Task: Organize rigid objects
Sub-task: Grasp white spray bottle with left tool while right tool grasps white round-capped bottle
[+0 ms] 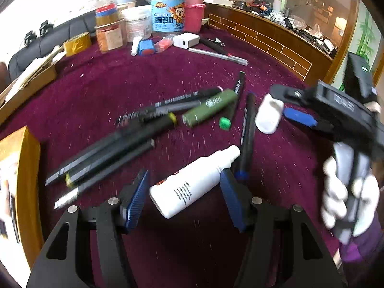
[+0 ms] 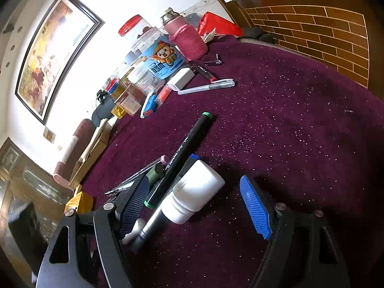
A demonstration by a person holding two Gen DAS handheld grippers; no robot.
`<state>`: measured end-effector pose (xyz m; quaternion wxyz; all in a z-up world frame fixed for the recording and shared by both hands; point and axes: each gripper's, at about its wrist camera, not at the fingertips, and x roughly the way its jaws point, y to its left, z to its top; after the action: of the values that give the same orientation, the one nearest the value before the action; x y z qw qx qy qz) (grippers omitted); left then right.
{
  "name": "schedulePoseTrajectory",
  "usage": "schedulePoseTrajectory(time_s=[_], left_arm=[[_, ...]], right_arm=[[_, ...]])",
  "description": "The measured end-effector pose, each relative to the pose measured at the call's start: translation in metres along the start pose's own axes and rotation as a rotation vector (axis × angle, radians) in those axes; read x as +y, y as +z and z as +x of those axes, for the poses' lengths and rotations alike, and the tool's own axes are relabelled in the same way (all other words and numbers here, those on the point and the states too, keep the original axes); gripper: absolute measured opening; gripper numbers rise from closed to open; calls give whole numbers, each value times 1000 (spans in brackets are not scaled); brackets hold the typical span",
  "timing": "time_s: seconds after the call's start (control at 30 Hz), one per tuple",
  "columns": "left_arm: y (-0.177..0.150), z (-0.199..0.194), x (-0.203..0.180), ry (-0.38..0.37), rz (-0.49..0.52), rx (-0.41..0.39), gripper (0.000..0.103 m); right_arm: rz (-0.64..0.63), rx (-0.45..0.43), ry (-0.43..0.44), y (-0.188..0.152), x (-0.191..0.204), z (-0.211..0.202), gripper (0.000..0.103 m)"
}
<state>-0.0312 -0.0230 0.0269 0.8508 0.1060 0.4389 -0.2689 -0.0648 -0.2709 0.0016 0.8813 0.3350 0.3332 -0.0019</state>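
Note:
A white spray bottle (image 1: 192, 184) lies on the purple cloth between the fingers of my open left gripper (image 1: 186, 200). Several black markers (image 1: 108, 153) and a green tube (image 1: 210, 108) lie scattered beyond it. My right gripper (image 2: 200, 204) is open around a small white pill bottle (image 2: 195, 190), which lies on its side between the pads without touching them; the same gripper (image 1: 285, 105) and bottle (image 1: 268, 114) show at the right of the left wrist view. A black marker with a green cap (image 2: 182, 156) lies just left of the pill bottle.
Jars (image 1: 168, 12), a pink flask (image 1: 194, 12), a white charger (image 1: 186, 40), a silver pen (image 1: 217, 56) and yellow tape (image 1: 77, 43) stand at the far side of the cloth. A yellow box (image 1: 19, 180) sits at the left edge. A wooden counter (image 1: 276, 38) borders the right.

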Motion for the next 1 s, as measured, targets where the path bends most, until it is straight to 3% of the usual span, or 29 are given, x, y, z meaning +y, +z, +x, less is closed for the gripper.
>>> schedulePoseTrajectory(time_s=[0.13, 0.23, 0.33, 0.43, 0.5, 0.53, 0.57, 0.6, 0.8, 1.0], left_arm=[[-6, -15, -8, -25, 23, -43, 59], [-4, -15, -16, -1, 73, -64, 59], [-4, -14, -24, -23, 134, -65, 60], [-9, -7, -33, -33, 210, -32, 61], [-13, 3, -35, 2, 233, 2, 57], [-14, 8, -34, 5, 228, 21, 49], [-15, 12, -31, -7, 207, 33, 33], [-14, 10, -27, -43, 170, 26, 26], [-18, -22, 3, -125, -44, -69, 26], [-37, -72, 22, -159, -143, -170, 26]], right_arm=[[-3, 11, -4, -1, 1, 2, 74], [-2, 11, -6, -1, 1, 2, 74], [-4, 10, -12, -1, 1, 2, 74], [-13, 10, -20, -1, 3, 3, 74], [-17, 11, -24, -1, 4, 3, 74], [-20, 11, -26, -1, 5, 4, 74], [-21, 11, -27, -2, 5, 4, 74], [-22, 11, -28, -2, 5, 4, 74], [-22, 12, -29, -2, 5, 4, 74], [-25, 55, -90, 0, 14, 6, 72]])
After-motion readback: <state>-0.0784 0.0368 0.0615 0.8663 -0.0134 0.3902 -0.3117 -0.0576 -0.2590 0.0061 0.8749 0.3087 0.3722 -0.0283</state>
